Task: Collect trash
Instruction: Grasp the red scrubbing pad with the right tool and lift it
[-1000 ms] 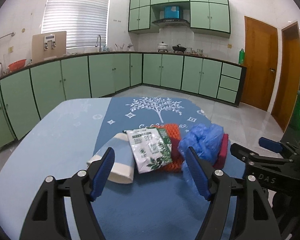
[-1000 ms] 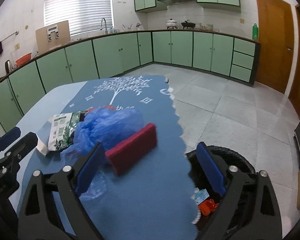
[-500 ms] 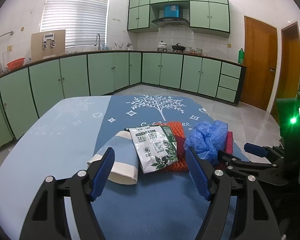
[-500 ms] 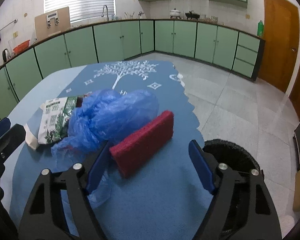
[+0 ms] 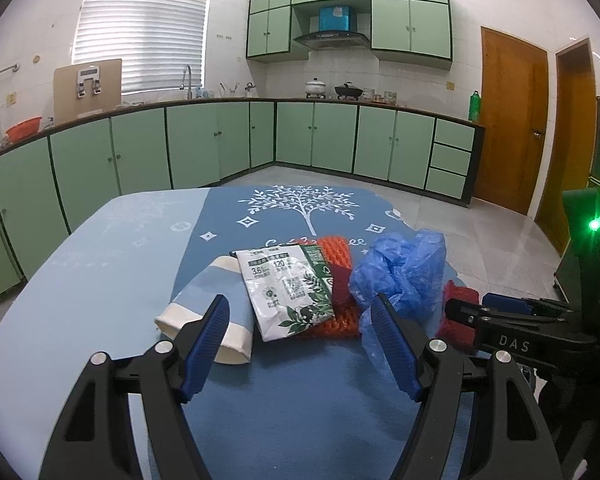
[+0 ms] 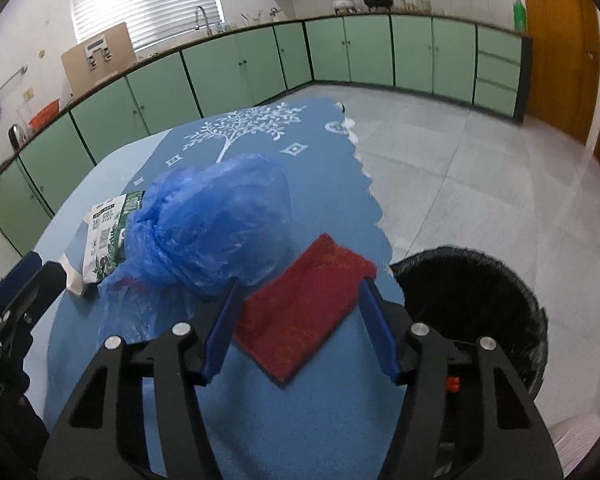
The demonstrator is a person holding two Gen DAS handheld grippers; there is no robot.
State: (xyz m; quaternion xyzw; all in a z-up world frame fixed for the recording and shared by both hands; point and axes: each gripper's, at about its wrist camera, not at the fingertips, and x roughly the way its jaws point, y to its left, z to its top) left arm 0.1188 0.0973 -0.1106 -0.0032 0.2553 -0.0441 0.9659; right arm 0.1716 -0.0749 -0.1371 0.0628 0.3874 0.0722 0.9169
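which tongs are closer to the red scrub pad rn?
Right. The right tongs sit open with the red scrub pad between their fingers. The left tongs are open in front of the white wrapper, left of the pad.

Blue-clothed table (image 5: pixel 100 280) with red pad (image 6: pixel 300 312), blue bag (image 6: pixel 216 224), white packet (image 5: pixel 288 288), orange netting (image 5: pixel 336 324), striped pouch (image 5: pixel 204 312).

Ahead of the tools lie five bits of trash, namely one blue plastic bag (image 6: pixel 216 224), one red pad (image 6: pixel 300 312), one white-green wrapper (image 5: pixel 288 288), one orange net (image 5: pixel 334 248) and one striped paper cup (image 5: pixel 204 312), with one black bin (image 6: pixel 476 300) to the right.
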